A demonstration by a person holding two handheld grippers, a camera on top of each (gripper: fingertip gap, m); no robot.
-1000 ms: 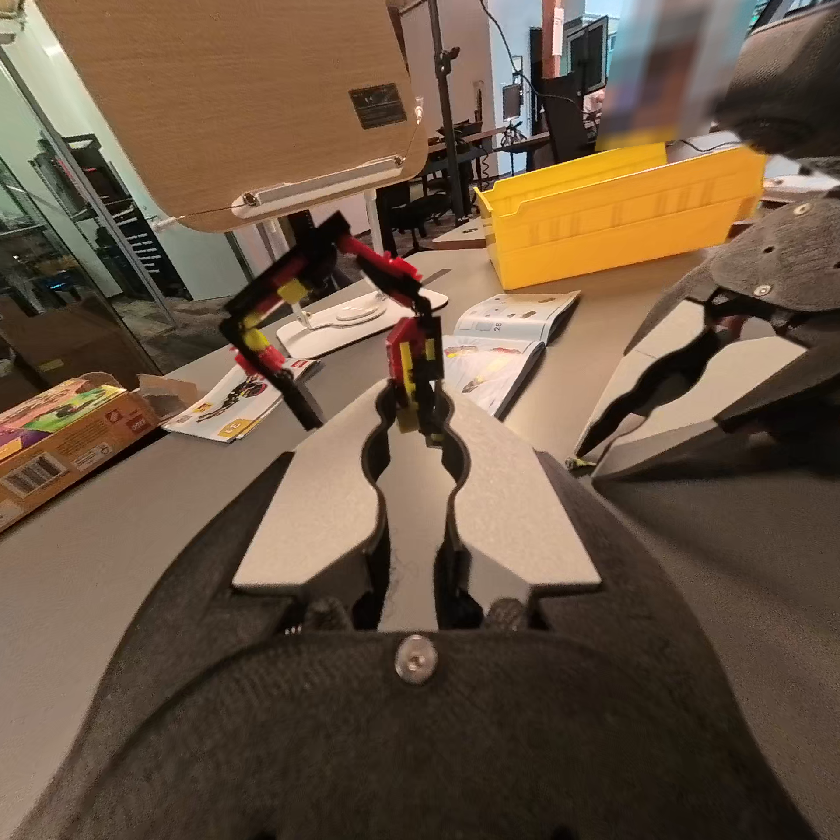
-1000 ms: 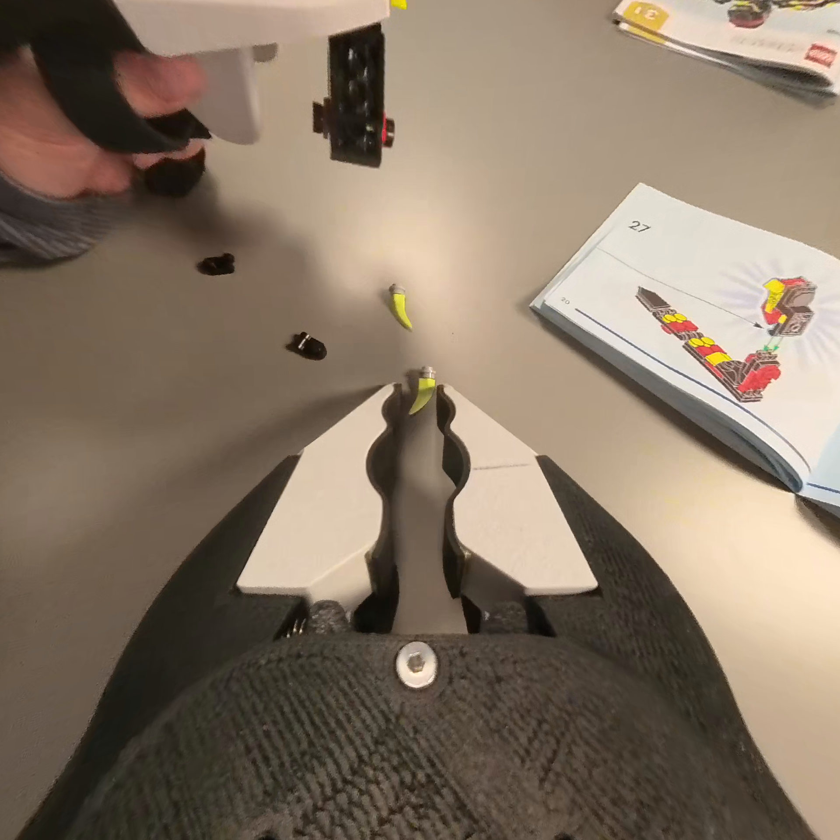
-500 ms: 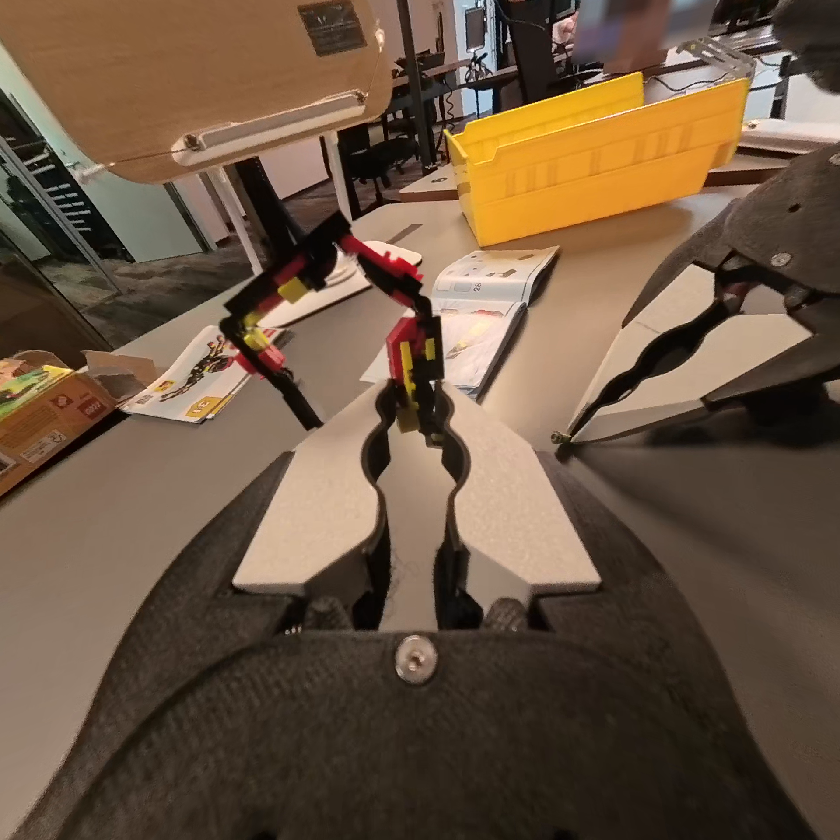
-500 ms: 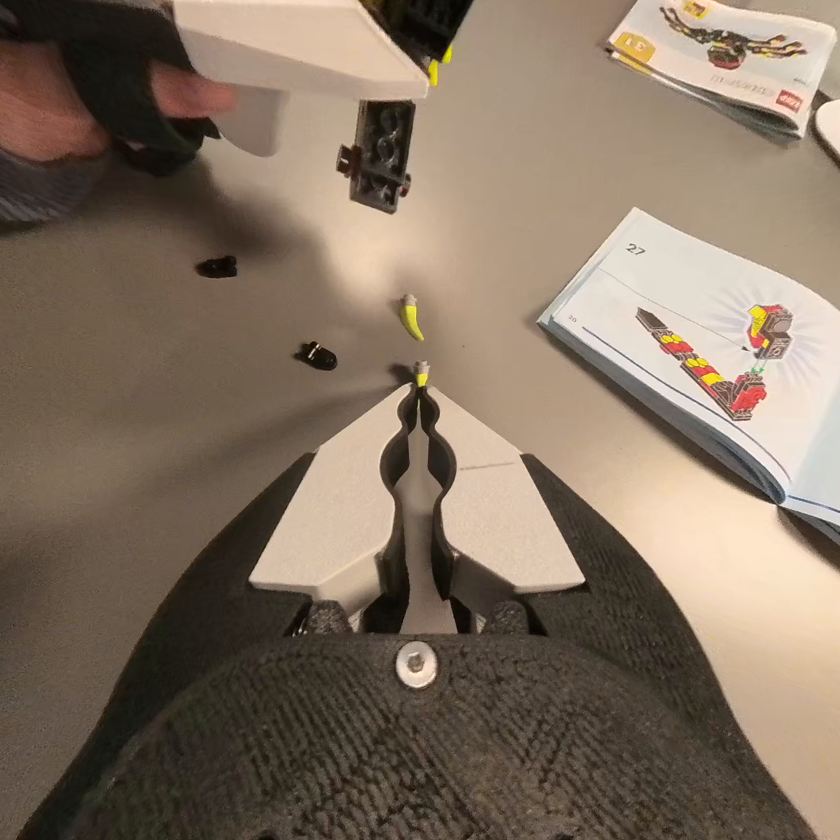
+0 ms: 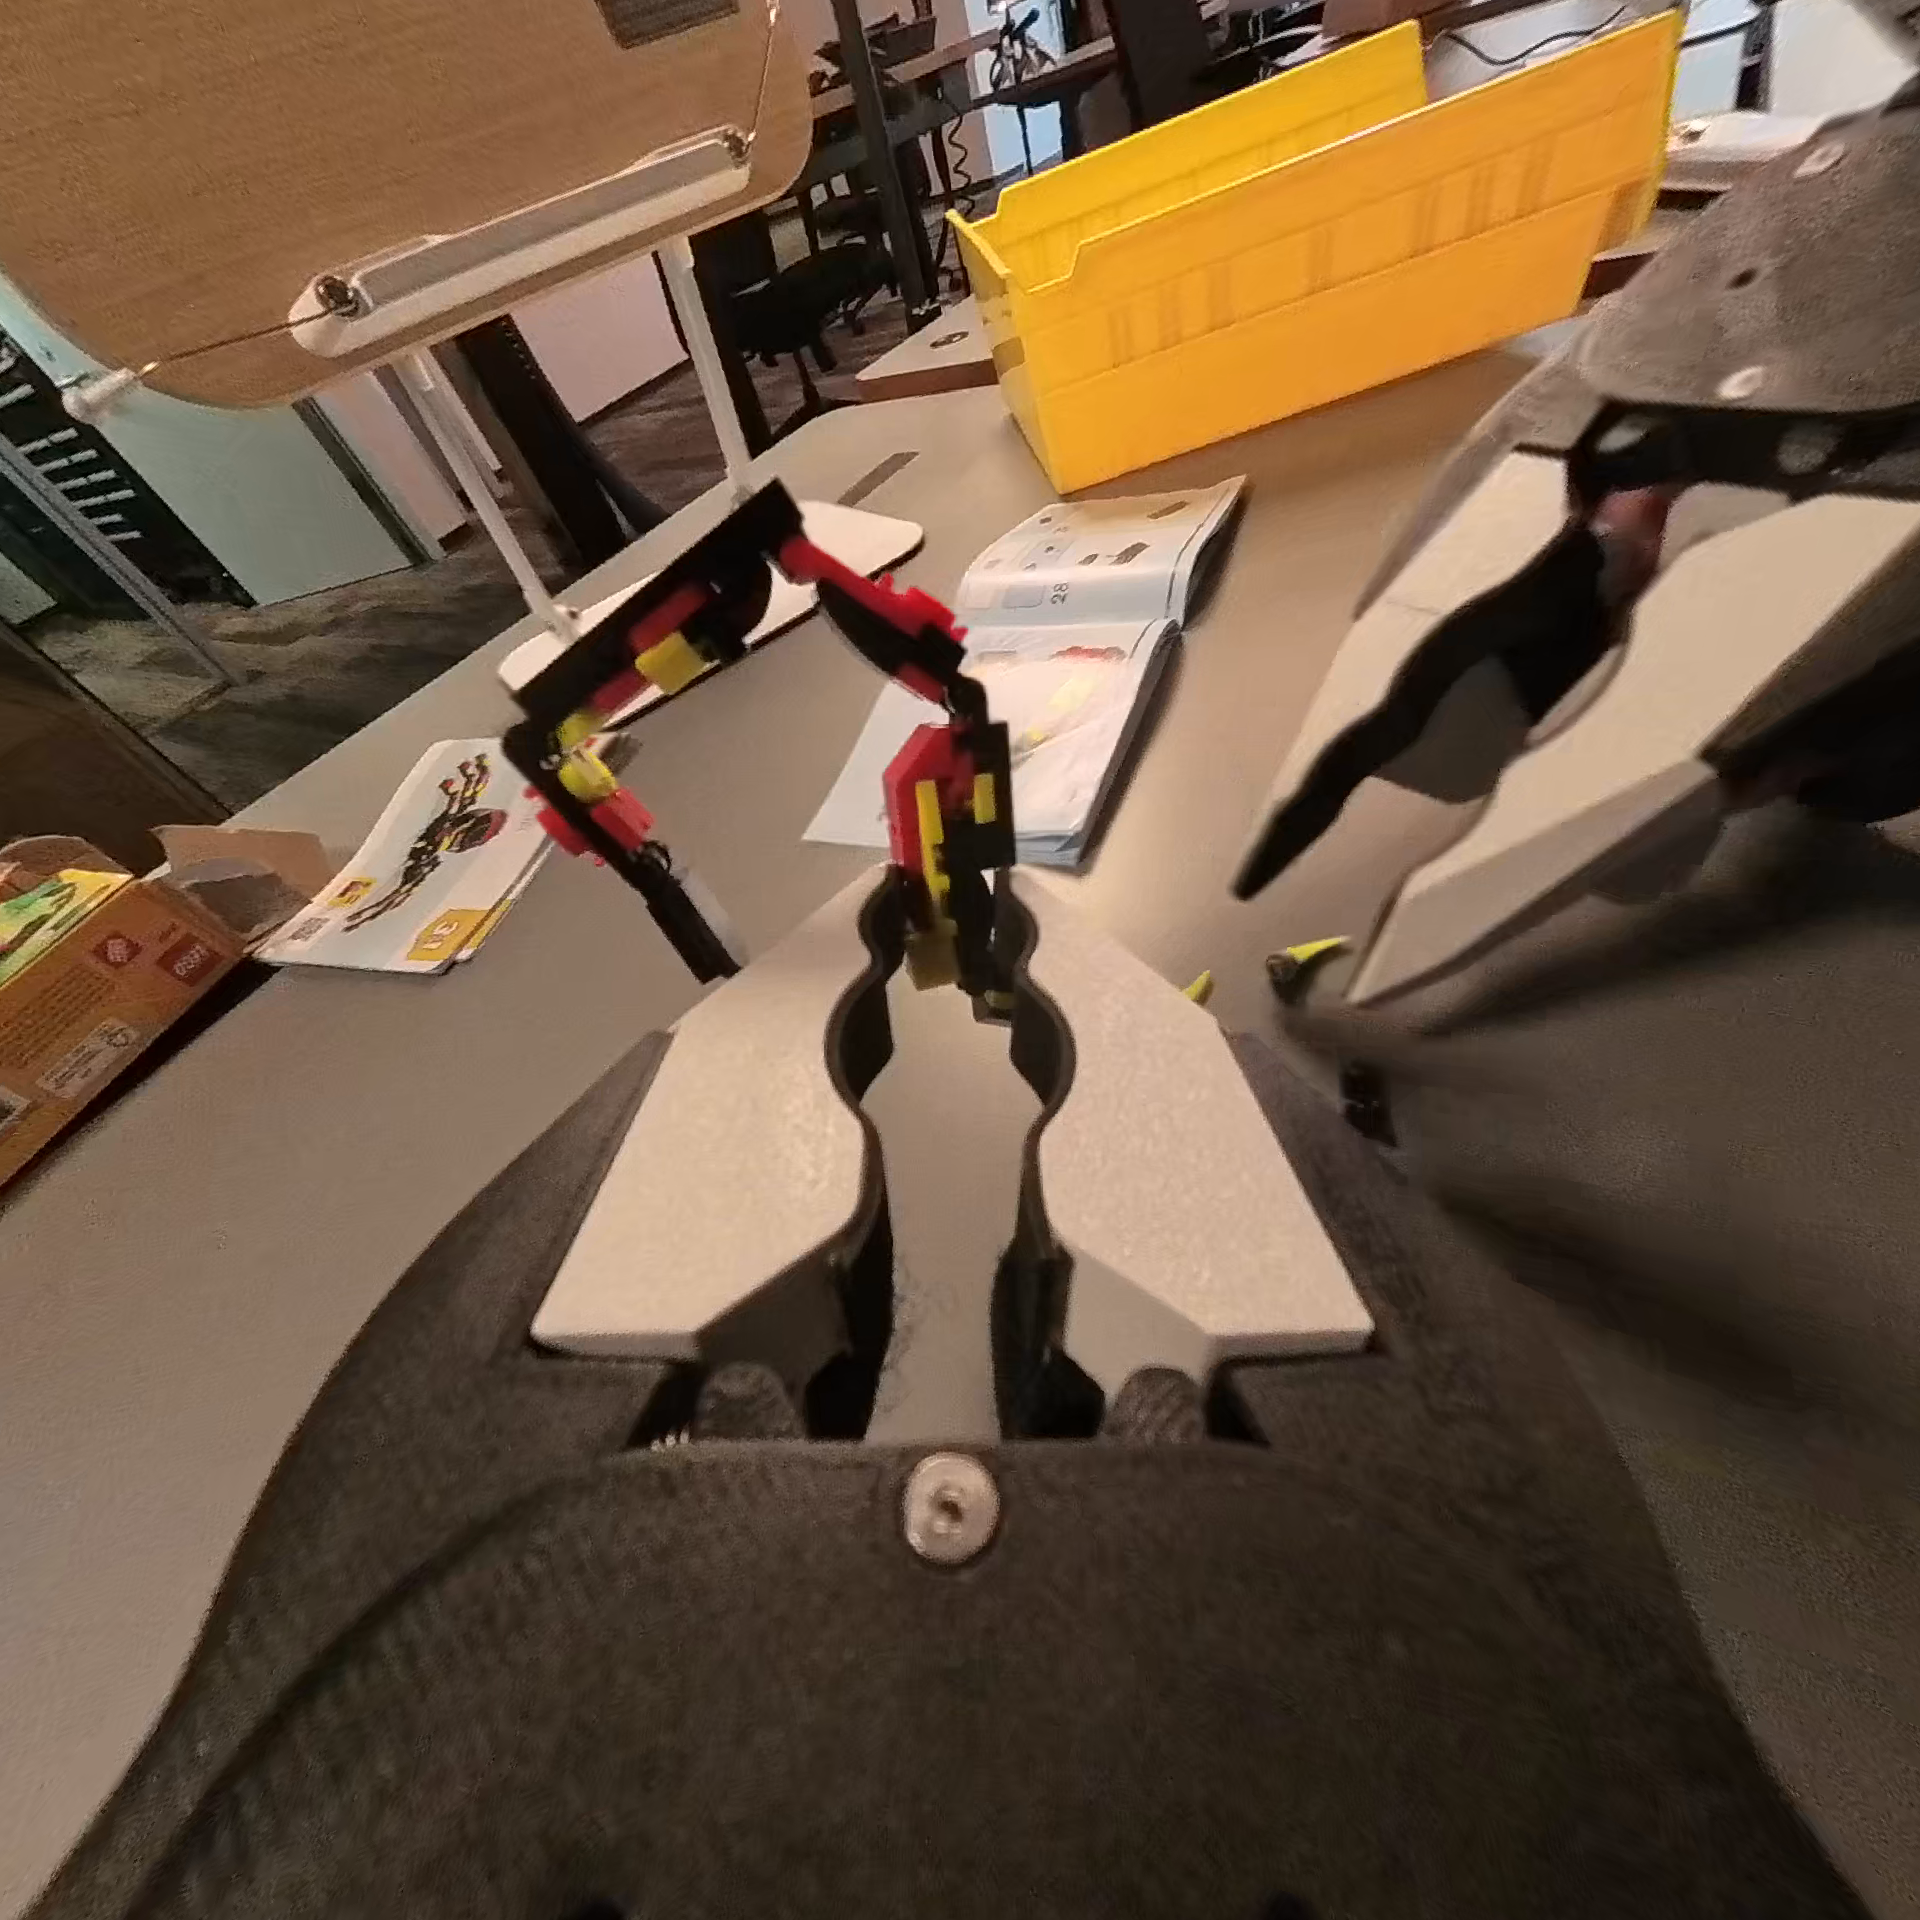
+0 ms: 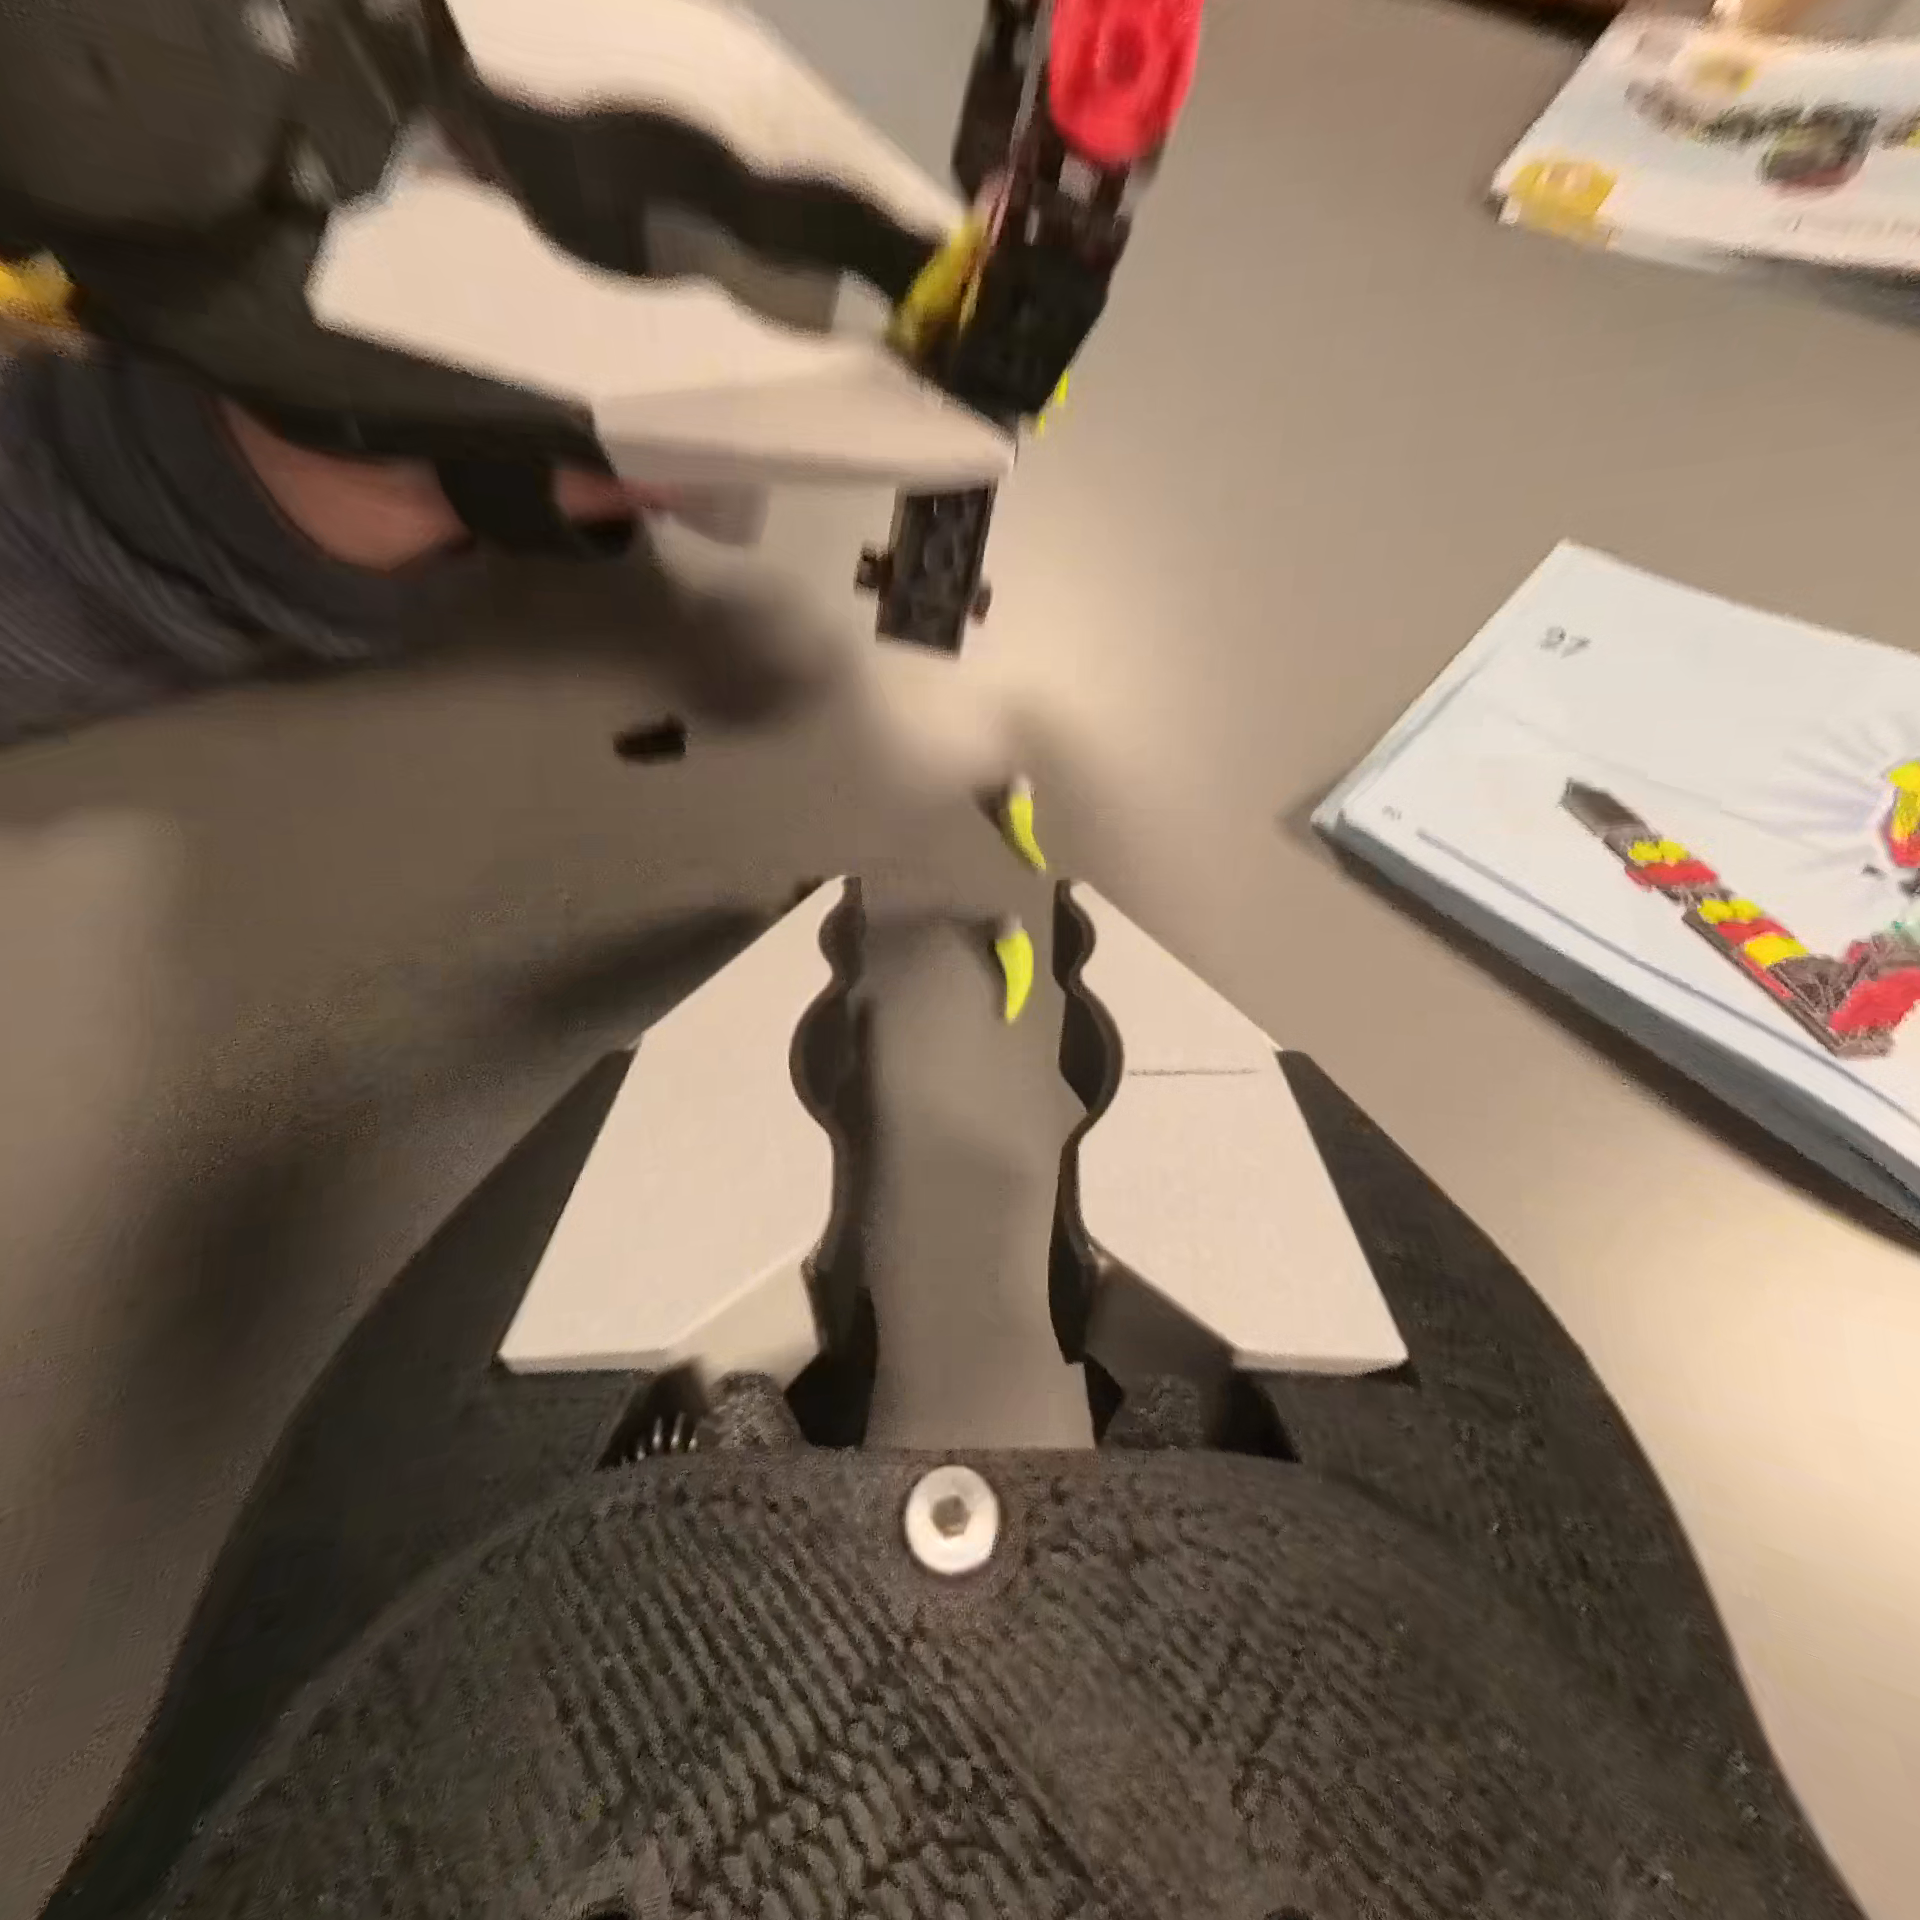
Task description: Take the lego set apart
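The left gripper [image 5: 951,940] clamps one end of a jointed red, black and yellow lego chain [image 5: 790,665], holding it above the matte grey table [image 5: 312,1122]. The right gripper [image 6: 956,904], its scalloped jaws parted and empty, hovers over two curved yellow claw pieces [image 6: 1016,966] near an open booklet [image 6: 1662,852].

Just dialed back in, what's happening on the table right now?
The left gripper is clamped on one end of the red, black and yellow lego chain, holding it above the table. The right gripper is open and empty, with two loose yellow claw pieces lying at its fingers.
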